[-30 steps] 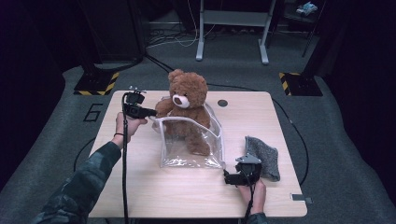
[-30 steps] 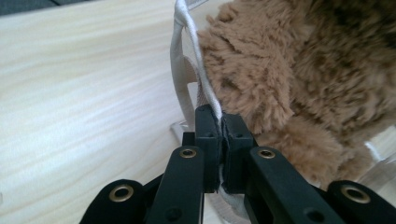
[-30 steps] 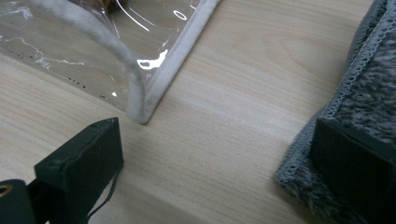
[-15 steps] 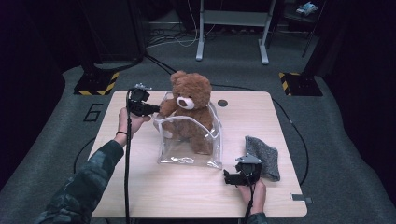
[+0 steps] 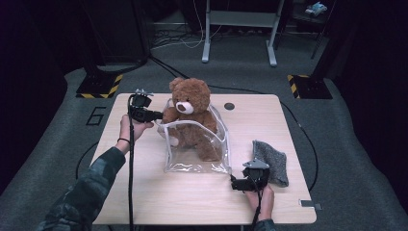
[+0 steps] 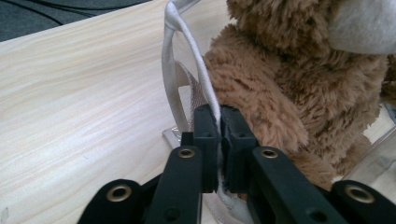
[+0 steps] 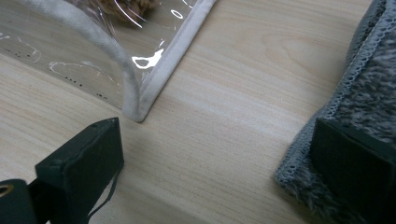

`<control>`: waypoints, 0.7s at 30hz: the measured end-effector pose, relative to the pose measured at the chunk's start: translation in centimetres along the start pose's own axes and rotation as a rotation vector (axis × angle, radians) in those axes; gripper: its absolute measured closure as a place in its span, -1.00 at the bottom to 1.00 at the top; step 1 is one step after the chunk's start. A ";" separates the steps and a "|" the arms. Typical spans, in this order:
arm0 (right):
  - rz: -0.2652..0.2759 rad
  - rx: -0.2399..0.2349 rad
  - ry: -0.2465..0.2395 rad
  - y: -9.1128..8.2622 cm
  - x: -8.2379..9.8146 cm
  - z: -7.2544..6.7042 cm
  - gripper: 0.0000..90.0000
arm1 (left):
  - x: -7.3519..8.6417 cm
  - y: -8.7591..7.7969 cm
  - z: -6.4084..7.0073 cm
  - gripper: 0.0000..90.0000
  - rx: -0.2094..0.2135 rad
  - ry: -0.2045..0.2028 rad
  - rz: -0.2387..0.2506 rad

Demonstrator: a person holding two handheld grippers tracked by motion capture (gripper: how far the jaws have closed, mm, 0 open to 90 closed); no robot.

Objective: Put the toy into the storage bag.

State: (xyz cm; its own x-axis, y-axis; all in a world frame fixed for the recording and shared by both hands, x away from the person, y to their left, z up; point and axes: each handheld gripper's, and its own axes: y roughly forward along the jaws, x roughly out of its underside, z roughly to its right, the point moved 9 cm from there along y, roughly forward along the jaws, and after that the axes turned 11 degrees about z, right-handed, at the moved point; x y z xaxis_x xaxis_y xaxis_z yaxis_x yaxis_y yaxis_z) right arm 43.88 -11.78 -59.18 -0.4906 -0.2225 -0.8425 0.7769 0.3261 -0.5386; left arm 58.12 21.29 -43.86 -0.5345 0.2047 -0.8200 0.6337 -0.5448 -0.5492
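White trim of the clear bag (image 6: 184, 60) is pinched tight in my left tool (image 6: 218, 122). My bear (image 5: 191, 115) sits inside, at three o'clock from it. My right tool (image 5: 248, 182) waits wide apart by the bag's near corner on the tabletop (image 5: 144, 192).

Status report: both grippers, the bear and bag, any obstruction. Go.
Left gripper shut on bag trim. Right gripper open, empty, low over the table. Teddy bear sits inside clear bag. Grey cloth lies beside the bag.

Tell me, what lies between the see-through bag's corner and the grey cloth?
Just bare wooden table. The right gripper view shows it between the clear bag and grey cloth; the high view agrees.
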 end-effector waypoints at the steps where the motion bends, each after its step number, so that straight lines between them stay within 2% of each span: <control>1: 0.000 0.000 0.000 0.0 0.0 0.0 -0.95 | 0.0 0.0 0.0 0.74 0.006 -0.014 0.005; 3: -0.001 0.000 0.000 0.0 0.0 0.0 -0.95 | 0.0 -0.3 0.0 0.60 0.004 -0.027 0.014; 7: 0.003 -0.001 0.007 0.0 0.0 -0.1 -0.95 | 0.2 -1.4 -0.4 0.06 -0.035 -0.011 0.039; 9: 0.003 0.000 0.008 0.0 0.0 -0.1 -0.95 | 0.4 -1.9 -0.5 -0.13 -0.047 -0.009 0.054; 10: 0.001 -0.001 0.000 0.0 0.0 0.0 -0.95 | 0.4 -2.3 -0.5 -0.19 -0.049 -0.031 0.077; 14: 0.000 0.000 0.003 0.0 0.0 0.0 -0.95 | 0.6 -3.5 -1.0 -0.32 -0.061 -0.042 0.112; 18: 0.000 0.000 0.005 0.0 0.0 0.0 -0.95 | 1.0 -5.1 -1.1 -0.48 -0.076 -0.021 0.121; 21: -0.001 0.004 0.001 0.0 0.0 0.0 -0.95 | 1.8 -6.3 -1.1 -0.51 -0.081 -0.016 0.139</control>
State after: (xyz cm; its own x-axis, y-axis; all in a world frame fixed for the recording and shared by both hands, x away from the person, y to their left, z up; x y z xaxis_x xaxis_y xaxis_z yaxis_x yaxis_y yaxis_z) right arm 43.86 -11.81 -59.20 -0.4919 -0.2218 -0.8419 0.7779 0.3223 -0.5394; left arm 53.71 25.99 -42.06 -0.4469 0.1184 -0.8867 0.7448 -0.4998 -0.4422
